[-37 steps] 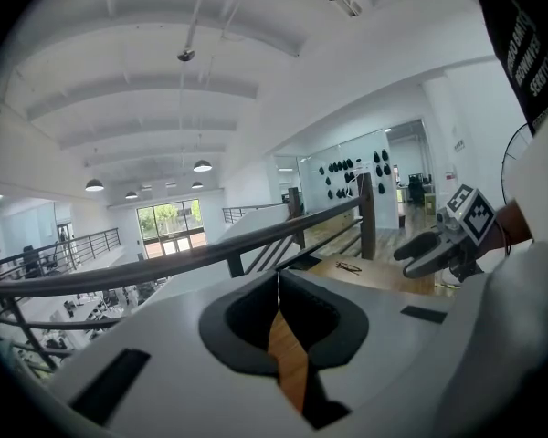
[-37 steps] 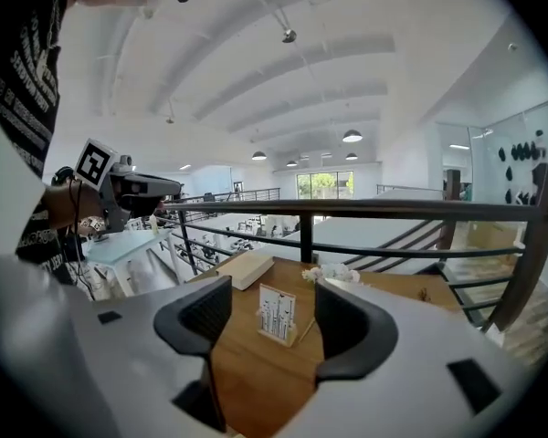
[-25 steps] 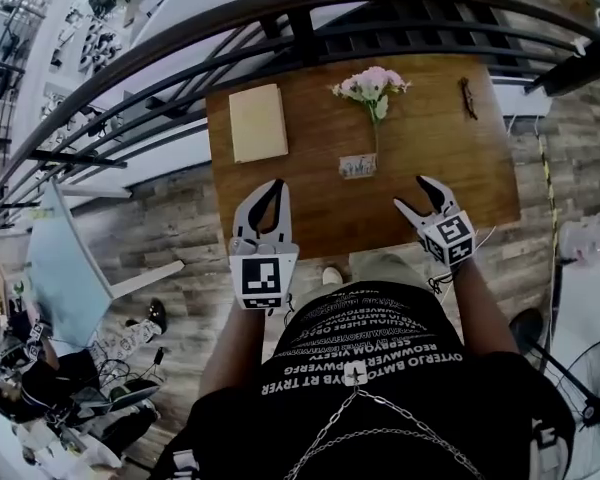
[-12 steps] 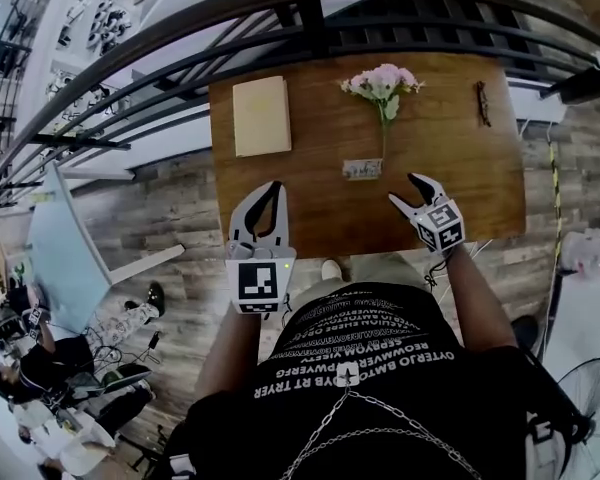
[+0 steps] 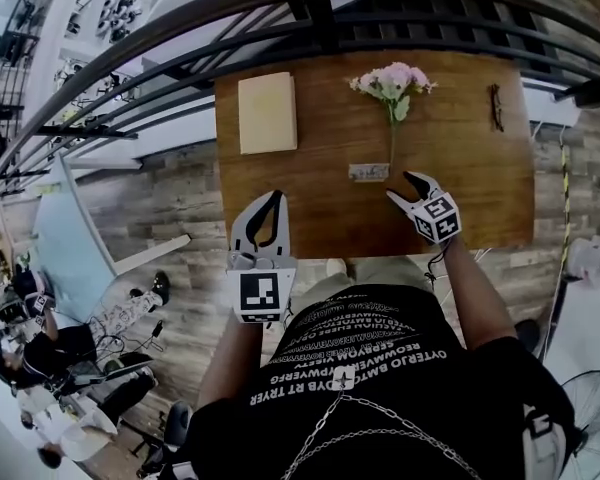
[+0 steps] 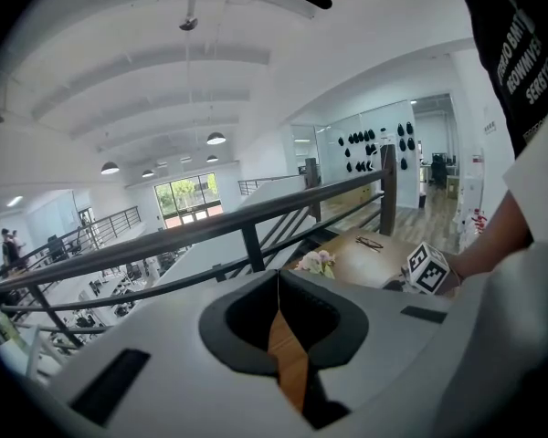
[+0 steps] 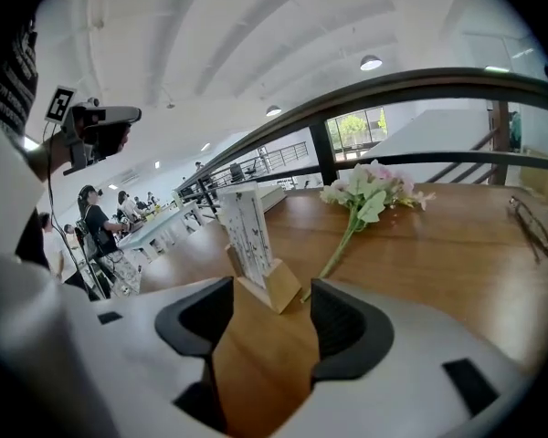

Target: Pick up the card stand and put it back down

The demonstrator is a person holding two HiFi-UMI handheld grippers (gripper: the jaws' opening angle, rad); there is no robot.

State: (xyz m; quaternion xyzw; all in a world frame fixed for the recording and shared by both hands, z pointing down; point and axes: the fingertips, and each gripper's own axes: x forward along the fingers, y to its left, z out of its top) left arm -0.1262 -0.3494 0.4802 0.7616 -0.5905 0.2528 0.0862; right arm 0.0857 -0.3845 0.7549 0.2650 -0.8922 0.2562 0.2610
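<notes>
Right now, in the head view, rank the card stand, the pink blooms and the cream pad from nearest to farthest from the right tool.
1. card stand: just left of the open right tool, in the middle of the table.
2. pink blooms: straight beyond, toward the far edge.
3. cream pad: across at the far left corner.

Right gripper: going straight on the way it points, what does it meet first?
The card stand, at its wooden base just ahead, though depth is hard to judge. The right gripper has its jaws open; they have just been closing a little, with nothing between them yet.
</notes>
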